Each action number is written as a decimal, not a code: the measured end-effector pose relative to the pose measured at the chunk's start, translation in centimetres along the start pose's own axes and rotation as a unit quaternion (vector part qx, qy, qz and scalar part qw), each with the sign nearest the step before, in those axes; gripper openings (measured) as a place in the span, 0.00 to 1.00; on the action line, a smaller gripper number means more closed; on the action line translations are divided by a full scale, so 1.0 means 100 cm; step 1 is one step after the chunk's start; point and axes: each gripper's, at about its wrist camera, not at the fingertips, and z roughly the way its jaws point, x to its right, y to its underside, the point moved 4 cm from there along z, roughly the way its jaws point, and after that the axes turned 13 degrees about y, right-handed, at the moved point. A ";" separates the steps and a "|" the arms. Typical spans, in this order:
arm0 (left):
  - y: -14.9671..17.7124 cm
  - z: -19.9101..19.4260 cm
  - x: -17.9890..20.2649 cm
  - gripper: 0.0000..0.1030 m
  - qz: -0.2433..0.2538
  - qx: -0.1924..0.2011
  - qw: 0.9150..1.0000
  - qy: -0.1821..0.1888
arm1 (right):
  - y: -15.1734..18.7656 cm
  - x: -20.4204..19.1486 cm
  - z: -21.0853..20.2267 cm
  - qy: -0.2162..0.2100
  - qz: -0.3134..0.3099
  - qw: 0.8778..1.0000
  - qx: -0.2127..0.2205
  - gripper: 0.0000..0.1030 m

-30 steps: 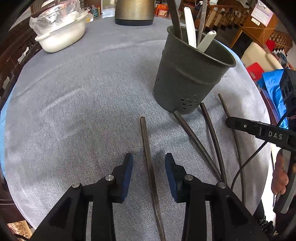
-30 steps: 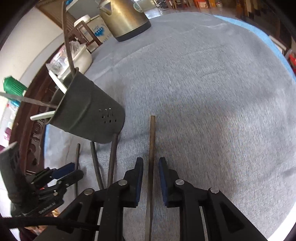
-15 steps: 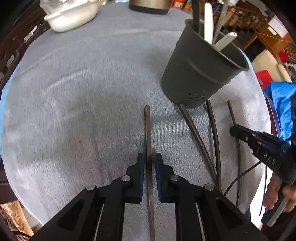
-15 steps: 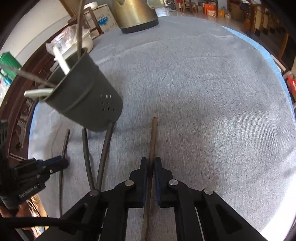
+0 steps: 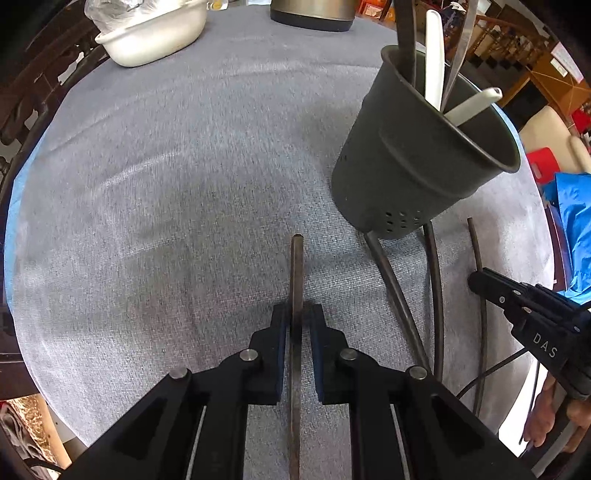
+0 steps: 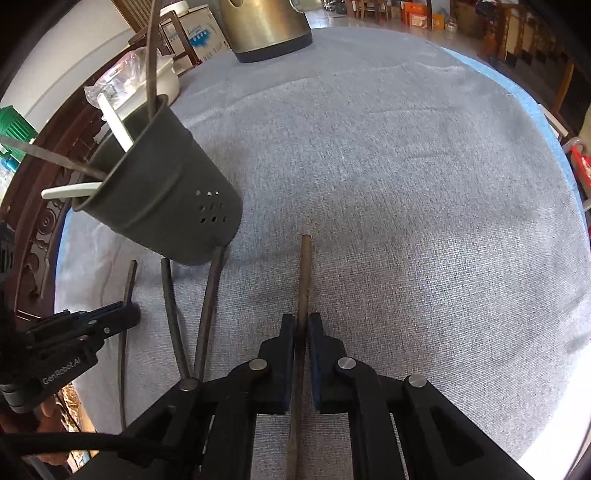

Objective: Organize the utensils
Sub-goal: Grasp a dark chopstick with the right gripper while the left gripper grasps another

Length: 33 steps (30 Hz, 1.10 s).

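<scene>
My left gripper (image 5: 296,320) is shut on a dark chopstick (image 5: 296,273) and holds it just above the grey tablecloth. My right gripper (image 6: 301,326) is shut on another dark chopstick (image 6: 304,273). A dark grey utensil holder (image 5: 424,162) stands ahead to the right in the left wrist view and to the left in the right wrist view (image 6: 162,192). It holds white and dark utensils. Three more chopsticks (image 5: 436,295) lie on the cloth beside the holder's base; they also show in the right wrist view (image 6: 207,302).
A white bowl (image 5: 151,33) with a plastic bag and a metal kettle (image 5: 314,14) stand at the table's far side. The round table's edge (image 5: 22,332) curves close on the left. Chairs and boxes stand beyond the table.
Both grippers closed from open onto their chopsticks within the last second. Both chopsticks now sit slightly higher over the cloth, and the views have shifted a little nearer the holder.
</scene>
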 end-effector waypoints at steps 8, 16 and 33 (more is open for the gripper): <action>0.002 0.010 0.021 0.12 0.015 0.004 1.000 -0.019 | -0.001 -0.003 -0.002 0.009 0.002 1.000 0.014 0.10; 0.006 0.002 0.027 0.12 0.014 0.007 1.000 -0.016 | 0.010 -0.004 -0.007 0.017 0.000 1.000 0.024 0.10; 0.033 -0.008 0.031 0.06 0.025 0.059 0.998 -0.011 | 0.026 -0.001 -0.027 -0.039 0.003 0.996 0.078 0.06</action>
